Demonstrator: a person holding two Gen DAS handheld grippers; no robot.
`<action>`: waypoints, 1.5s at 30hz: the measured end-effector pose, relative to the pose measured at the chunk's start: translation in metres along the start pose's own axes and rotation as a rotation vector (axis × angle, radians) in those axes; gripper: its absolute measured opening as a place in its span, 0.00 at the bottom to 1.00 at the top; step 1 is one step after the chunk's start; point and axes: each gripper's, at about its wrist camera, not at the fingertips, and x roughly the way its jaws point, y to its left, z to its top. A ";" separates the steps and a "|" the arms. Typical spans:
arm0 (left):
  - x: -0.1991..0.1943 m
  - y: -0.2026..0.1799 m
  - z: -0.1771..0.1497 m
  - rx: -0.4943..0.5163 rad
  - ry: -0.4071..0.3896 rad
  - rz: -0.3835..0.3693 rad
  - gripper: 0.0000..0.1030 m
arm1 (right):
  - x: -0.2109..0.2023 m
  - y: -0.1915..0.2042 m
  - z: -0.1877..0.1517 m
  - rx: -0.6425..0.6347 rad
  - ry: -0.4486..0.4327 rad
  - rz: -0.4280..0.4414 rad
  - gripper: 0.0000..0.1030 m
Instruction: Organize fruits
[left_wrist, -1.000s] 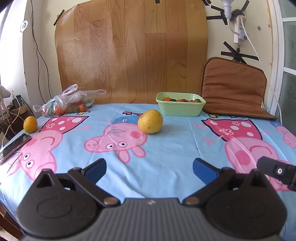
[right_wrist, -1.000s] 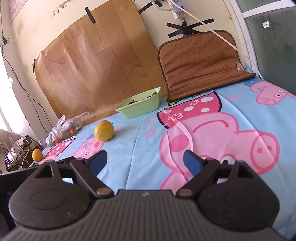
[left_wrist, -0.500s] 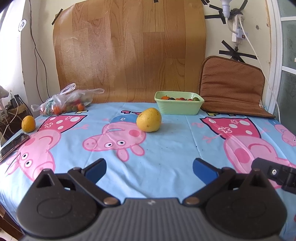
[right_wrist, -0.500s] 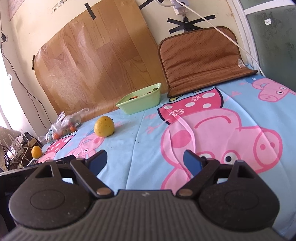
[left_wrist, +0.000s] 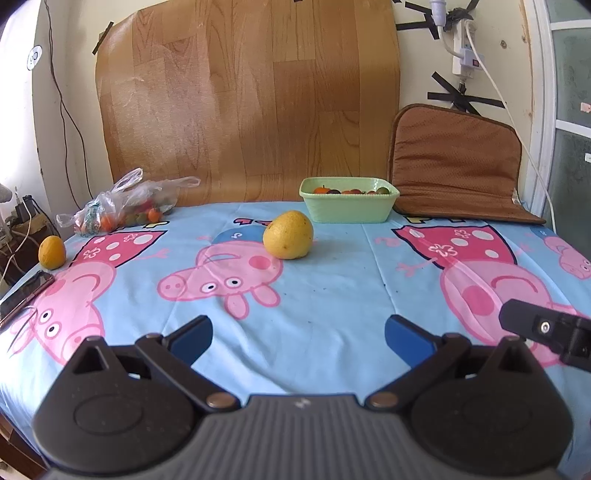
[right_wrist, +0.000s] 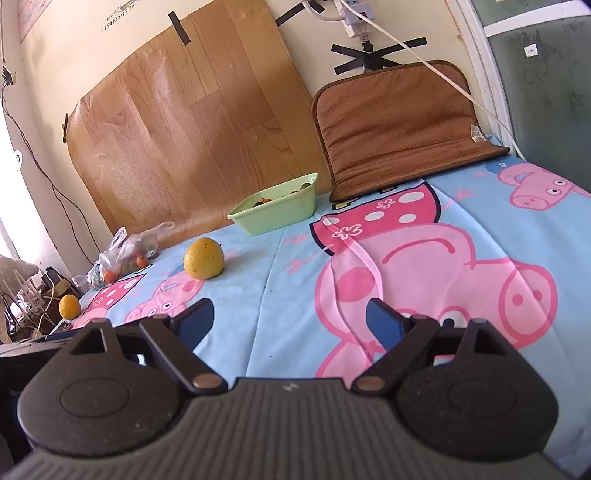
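1. We see the worktop under a pig-pattern cloth.
2. Our left tool and right tool both hover low above the cloth, fingers spread, holding nothing.
3. The green tub with small fruits stands at the far edge.
4. The plastic bag of fruits lies far left.
5. The big yellow fruit sits near the tub.
6. The small orange sits at the left edge.

Wide-spread left tongs facing yellow fruit
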 end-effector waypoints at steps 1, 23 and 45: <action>0.000 -0.001 0.000 0.002 0.002 -0.003 1.00 | 0.001 -0.001 0.000 0.007 0.007 0.000 0.89; 0.000 -0.004 0.001 0.018 0.008 -0.010 1.00 | -0.008 0.001 0.002 -0.016 -0.037 0.023 0.88; 0.006 0.004 0.000 -0.008 0.033 0.022 1.00 | -0.003 0.002 -0.001 -0.024 -0.013 0.023 0.88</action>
